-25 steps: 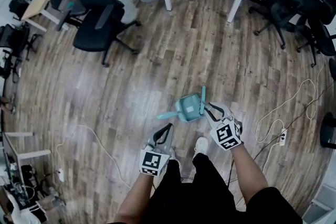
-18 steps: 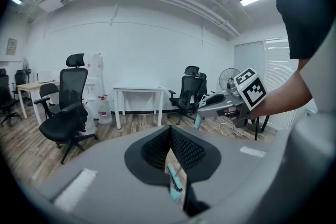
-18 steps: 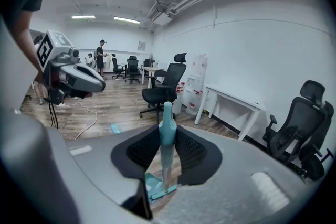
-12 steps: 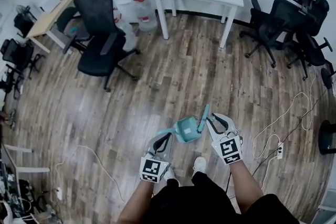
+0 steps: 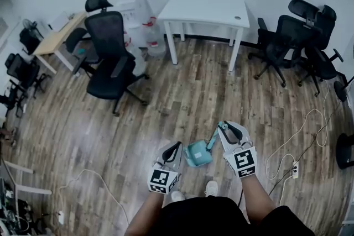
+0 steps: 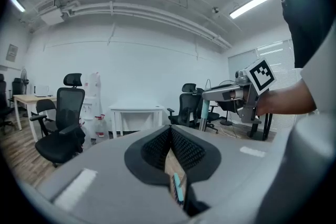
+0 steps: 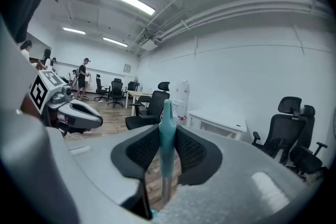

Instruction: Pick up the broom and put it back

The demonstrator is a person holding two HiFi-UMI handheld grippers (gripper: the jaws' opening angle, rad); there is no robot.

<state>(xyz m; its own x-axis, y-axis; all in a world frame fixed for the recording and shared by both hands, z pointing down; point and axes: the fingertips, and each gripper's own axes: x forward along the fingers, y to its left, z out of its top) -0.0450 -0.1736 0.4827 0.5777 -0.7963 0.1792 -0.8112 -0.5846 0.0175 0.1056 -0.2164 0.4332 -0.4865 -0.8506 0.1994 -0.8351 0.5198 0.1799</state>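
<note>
Carry step. Right gripper (image 5: 228, 129) is clamped on the broom (image 7: 167, 128) handle; the broom looks clear of the floor (image 5: 182, 91), with a dustpan (image 5: 198, 153) at its lower end. Left gripper (image 5: 176, 146) has its tips together, holding nothing. Next move: find the storage spot and stand the broom there. Spot not evident; bristles hidden.

No text, label, brand or number is legible anywhere.
</note>
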